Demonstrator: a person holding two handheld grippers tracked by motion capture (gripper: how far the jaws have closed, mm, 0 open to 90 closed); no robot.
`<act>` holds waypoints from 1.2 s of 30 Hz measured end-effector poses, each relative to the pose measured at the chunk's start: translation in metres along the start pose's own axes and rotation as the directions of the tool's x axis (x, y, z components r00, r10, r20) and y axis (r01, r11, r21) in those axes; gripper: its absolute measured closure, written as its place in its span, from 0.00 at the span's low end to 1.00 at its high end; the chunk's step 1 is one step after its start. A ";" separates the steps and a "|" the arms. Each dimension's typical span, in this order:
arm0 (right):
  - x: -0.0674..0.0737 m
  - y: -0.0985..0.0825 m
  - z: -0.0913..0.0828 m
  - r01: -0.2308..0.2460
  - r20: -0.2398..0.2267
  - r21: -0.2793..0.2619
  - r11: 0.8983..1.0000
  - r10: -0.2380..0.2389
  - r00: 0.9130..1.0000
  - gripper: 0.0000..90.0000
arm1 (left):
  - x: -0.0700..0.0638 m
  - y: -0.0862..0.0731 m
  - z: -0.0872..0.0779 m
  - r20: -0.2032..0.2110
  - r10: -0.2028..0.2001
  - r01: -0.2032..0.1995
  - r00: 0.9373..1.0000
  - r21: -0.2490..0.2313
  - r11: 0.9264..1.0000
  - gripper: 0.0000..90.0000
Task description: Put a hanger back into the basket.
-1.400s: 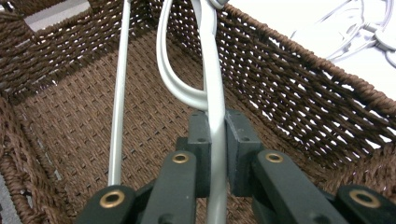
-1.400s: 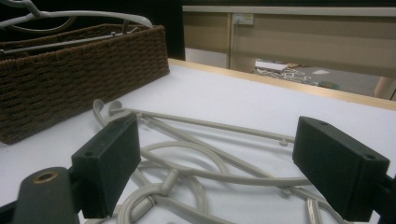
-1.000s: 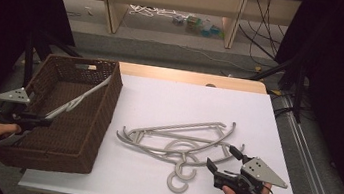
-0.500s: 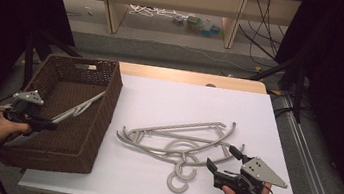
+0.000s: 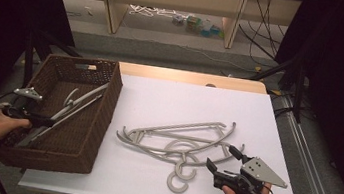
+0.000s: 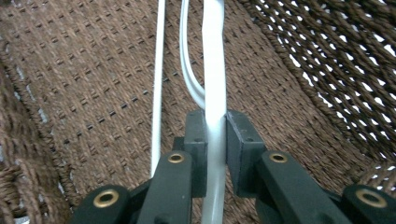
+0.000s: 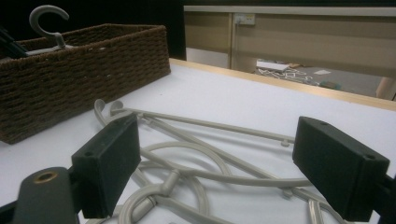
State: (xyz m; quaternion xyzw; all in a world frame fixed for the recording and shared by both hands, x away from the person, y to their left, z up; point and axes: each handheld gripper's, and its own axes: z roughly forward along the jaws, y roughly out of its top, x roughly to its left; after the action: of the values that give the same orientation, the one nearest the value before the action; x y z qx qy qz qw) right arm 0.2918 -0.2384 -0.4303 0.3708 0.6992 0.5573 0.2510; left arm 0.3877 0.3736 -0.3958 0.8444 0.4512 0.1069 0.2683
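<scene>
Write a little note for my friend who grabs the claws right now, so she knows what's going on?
Left claw: shut on a grey hanger, low inside the brown basket; jaws just eased slightly.
Right claw: open, resting on the white table by the hanger pile, touching nothing.
Done: one hanger is in the basket, not yet let go.
Left: release it, then move the hangers on the table over, probably one by one.

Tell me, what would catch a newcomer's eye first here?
Probably the pale hangers tangled on the white table, hooks toward the near edge. To their left stands a brown basket with another hanger lying slantwise inside, its bar clamped by the left tool. The right tool waits open just beside the pile.
</scene>
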 end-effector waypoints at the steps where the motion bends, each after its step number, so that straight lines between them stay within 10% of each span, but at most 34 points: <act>1: 0.000 0.000 0.000 0.000 0.000 0.000 1.000 0.000 1.000 0.18 | 0.001 0.000 0.000 0.008 -0.001 0.001 1.000 0.005 1.000 0.88; 14: 0.000 0.001 -0.001 0.004 0.010 0.003 1.000 -0.004 1.000 0.18 | 0.007 0.004 0.003 -0.024 -0.040 0.040 0.999 -0.008 0.999 0.88; 36: -0.001 0.001 0.000 -0.001 0.012 -0.006 1.000 0.001 1.000 0.18 | -0.007 0.011 0.013 0.026 0.027 -0.028 0.999 0.055 0.998 0.83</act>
State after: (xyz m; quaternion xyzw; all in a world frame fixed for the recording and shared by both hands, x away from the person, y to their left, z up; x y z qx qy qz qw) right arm 0.2924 -0.2388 -0.4298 0.3736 0.6959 0.5572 0.2561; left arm 0.3968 0.3580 -0.3997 0.8589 0.4388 0.0877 0.2490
